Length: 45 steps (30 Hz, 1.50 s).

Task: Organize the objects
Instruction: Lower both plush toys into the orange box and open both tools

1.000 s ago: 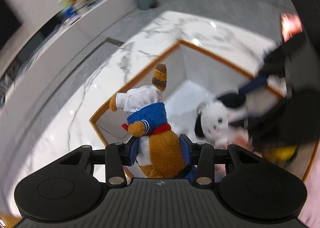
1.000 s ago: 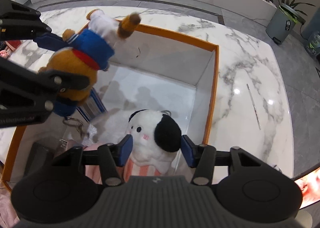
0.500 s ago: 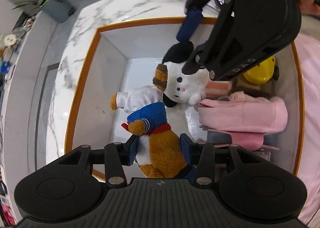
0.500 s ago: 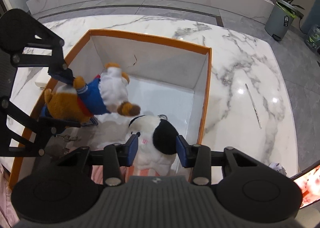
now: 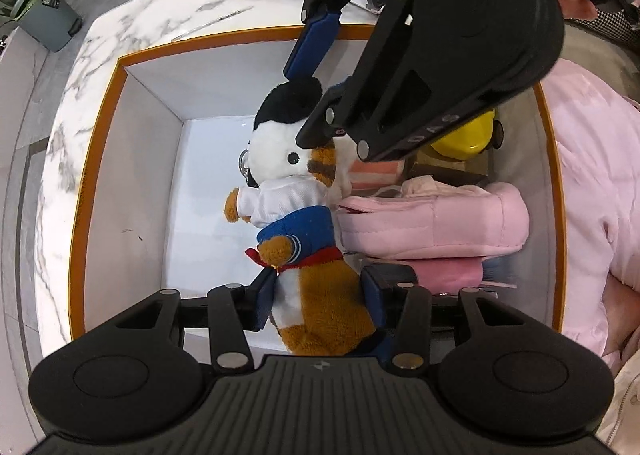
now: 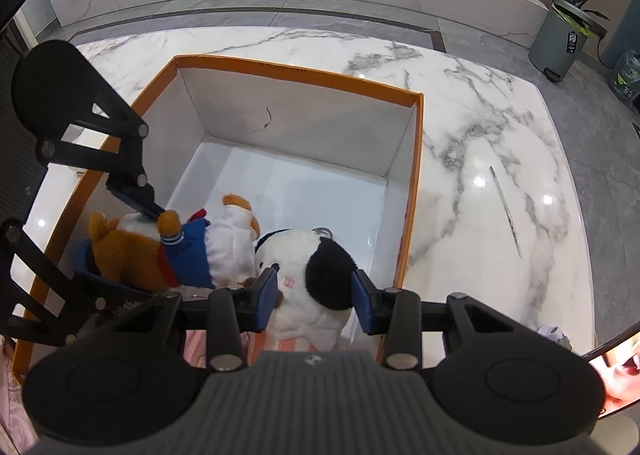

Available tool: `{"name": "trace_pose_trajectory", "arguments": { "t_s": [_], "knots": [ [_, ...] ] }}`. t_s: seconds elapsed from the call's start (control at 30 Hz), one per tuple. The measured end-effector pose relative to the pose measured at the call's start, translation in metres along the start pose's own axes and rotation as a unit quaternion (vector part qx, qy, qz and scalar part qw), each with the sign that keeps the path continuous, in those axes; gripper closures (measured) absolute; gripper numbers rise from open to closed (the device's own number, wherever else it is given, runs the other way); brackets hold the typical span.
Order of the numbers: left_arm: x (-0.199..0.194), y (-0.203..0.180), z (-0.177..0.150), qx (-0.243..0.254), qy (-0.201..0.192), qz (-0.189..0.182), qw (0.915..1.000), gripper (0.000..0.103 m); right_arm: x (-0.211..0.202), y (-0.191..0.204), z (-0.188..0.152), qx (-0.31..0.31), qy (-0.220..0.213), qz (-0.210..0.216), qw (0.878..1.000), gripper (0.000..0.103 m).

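My left gripper (image 5: 320,301) is shut on a brown plush dog in a blue and white sailor top (image 5: 298,239), held low inside the orange-rimmed box (image 5: 96,95). The dog also shows in the right wrist view (image 6: 172,247). My right gripper (image 6: 316,299) is shut on a white plush with black ears (image 6: 316,275), also inside the box (image 6: 416,159). In the left wrist view the white plush (image 5: 280,151) lies right behind the dog, touching it, with the right gripper (image 5: 320,83) above it.
A pink pouch (image 5: 432,223), a yellow round object (image 5: 464,135) and other small items fill the box's right side. The box's white floor (image 6: 304,191) is bare at the far end. A thin stick (image 6: 506,211) lies on the marble table. A pink sleeve (image 5: 592,191) is at right.
Both plush toys have come down deeper into the box and closer together; the dog now touches the white plush. Both grippers stay shut on their toys.
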<state>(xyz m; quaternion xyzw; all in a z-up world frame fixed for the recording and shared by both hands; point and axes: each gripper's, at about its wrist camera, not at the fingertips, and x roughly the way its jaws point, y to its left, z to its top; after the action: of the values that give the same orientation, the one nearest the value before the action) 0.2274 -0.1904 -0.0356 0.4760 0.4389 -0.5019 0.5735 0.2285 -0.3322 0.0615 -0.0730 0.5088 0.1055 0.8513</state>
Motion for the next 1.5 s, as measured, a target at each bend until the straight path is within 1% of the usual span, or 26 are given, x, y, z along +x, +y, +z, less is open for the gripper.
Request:
{"name": "trace_pose_trajectory", "arguments": {
  "t_s": [0.03, 0.1, 0.17, 0.23, 0.27, 0.3, 0.37, 0.43, 0.5, 0.53, 0.57, 0.6, 0.67, 0.7, 0.73, 0.8, 0.83, 0.97, 1.03, 1.07, 1.1, 1.17, 1.23, 1.33, 1.43, 1.5],
  "knots": [
    [0.0, -0.001, -0.001, 0.003, -0.001, -0.004, 1.0, 0.048, 0.0, 0.0, 0.0, 0.0, 0.0, 0.0, 1.0, 0.059],
    [0.001, -0.004, -0.004, 0.004, -0.009, -0.005, 0.9999, 0.041, 0.001, 0.0, -0.001, 0.0, 0.0, 0.001, 1.0, 0.059],
    [0.002, -0.001, -0.008, -0.015, -0.013, -0.003, 0.9998, 0.037, 0.0, -0.001, -0.003, 0.002, -0.001, 0.002, 1.0, 0.06],
    [0.0, 0.002, -0.014, -0.037, -0.024, 0.002, 0.999, 0.037, -0.001, -0.001, -0.003, 0.002, -0.001, 0.004, 1.0, 0.06],
    [-0.004, 0.002, -0.018, -0.046, -0.034, 0.003, 0.9984, 0.037, -0.002, -0.002, -0.003, 0.003, -0.002, 0.005, 1.0, 0.06],
    [-0.007, 0.002, -0.021, -0.055, -0.044, 0.001, 0.9975, 0.034, -0.004, -0.001, -0.003, 0.002, -0.004, 0.004, 1.0, 0.06],
    [-0.016, 0.004, -0.027, -0.075, -0.067, -0.01, 0.9948, 0.031, -0.006, -0.001, -0.004, 0.001, -0.007, 0.003, 1.0, 0.059],
    [-0.026, 0.003, -0.033, -0.095, -0.09, -0.018, 0.9912, 0.031, -0.008, -0.001, -0.004, 0.001, -0.011, 0.004, 1.0, 0.059],
    [-0.032, 0.006, -0.035, -0.122, -0.107, -0.019, 0.9865, 0.031, -0.01, -0.001, -0.004, 0.003, -0.015, 0.002, 1.0, 0.059],
    [-0.035, 0.009, -0.037, -0.143, -0.113, -0.019, 0.9832, 0.033, -0.011, -0.002, -0.003, 0.004, -0.017, 0.003, 1.0, 0.06],
    [-0.036, 0.015, -0.038, -0.165, -0.113, -0.026, 0.9795, 0.037, -0.012, -0.002, -0.002, 0.005, -0.02, 0.004, 1.0, 0.06],
    [-0.037, 0.018, -0.038, -0.183, -0.112, -0.035, 0.976, 0.045, -0.014, -0.002, -0.002, 0.005, -0.022, 0.005, 1.0, 0.06],
    [-0.033, 0.021, -0.036, -0.21, -0.111, -0.041, 0.9706, 0.055, -0.015, -0.001, 0.001, 0.001, -0.026, 0.007, 1.0, 0.065],
    [-0.031, 0.021, -0.036, -0.215, -0.111, -0.04, 0.9694, 0.059, -0.015, 0.0, 0.003, -0.002, -0.026, 0.009, 1.0, 0.069],
    [-0.03, 0.022, -0.035, -0.218, -0.111, -0.038, 0.9688, 0.061, -0.014, 0.001, 0.005, -0.004, -0.024, 0.012, 1.0, 0.071],
    [-0.023, 0.021, -0.032, -0.226, -0.108, -0.026, 0.9678, 0.07, -0.01, 0.002, 0.007, -0.006, -0.019, 0.015, 1.0, 0.073],
    [-0.017, 0.022, -0.032, -0.229, -0.107, -0.025, 0.9672, 0.071, -0.007, 0.002, 0.008, -0.007, -0.015, 0.014, 1.0, 0.075],
    [-0.004, 0.023, -0.033, -0.242, -0.099, -0.017, 0.965, 0.072, 0.004, 0.0, 0.007, -0.004, -0.006, 0.013, 1.0, 0.075],
    [0.0, 0.024, -0.035, -0.247, -0.096, -0.025, 0.964, 0.074, 0.009, -0.002, 0.005, -0.002, 0.003, 0.013, 1.0, 0.076],
    [0.004, 0.024, -0.035, -0.247, -0.092, -0.034, 0.9641, 0.082, 0.012, -0.002, 0.003, 0.002, 0.009, 0.015, 1.0, 0.081],
    [0.007, 0.022, -0.034, -0.239, -0.086, -0.047, 0.9661, 0.095, 0.012, -0.001, 0.001, -0.005, 0.005, 0.009, 1.0, 0.082],
    [0.015, 0.017, -0.032, -0.222, -0.064, -0.07, 0.9704, 0.101, 0.012, 0.001, -0.001, -0.012, 0.011, 0.003, 1.0, 0.083],
    [0.019, 0.015, -0.032, -0.215, -0.054, -0.061, 0.9733, 0.101, 0.011, 0.0, -0.002, -0.008, 0.016, 0.009, 1.0, 0.085],
    [0.007, 0.018, -0.037, -0.221, -0.083, -0.068, 0.9694, 0.099, 0.009, 0.0, -0.005, -0.012, 0.013, 0.003, 1.0, 0.085],
    [-0.017, 0.025, -0.039, -0.224, -0.114, -0.061, 0.966, 0.091, 0.005, -0.001, -0.005, -0.012, 0.007, 0.009, 1.0, 0.085],
    [-0.029, 0.032, -0.037, -0.231, -0.134, -0.049, 0.9624, 0.081, 0.002, -0.001, -0.003, -0.014, -0.004, 0.012, 1.0, 0.084]
  ]
}}
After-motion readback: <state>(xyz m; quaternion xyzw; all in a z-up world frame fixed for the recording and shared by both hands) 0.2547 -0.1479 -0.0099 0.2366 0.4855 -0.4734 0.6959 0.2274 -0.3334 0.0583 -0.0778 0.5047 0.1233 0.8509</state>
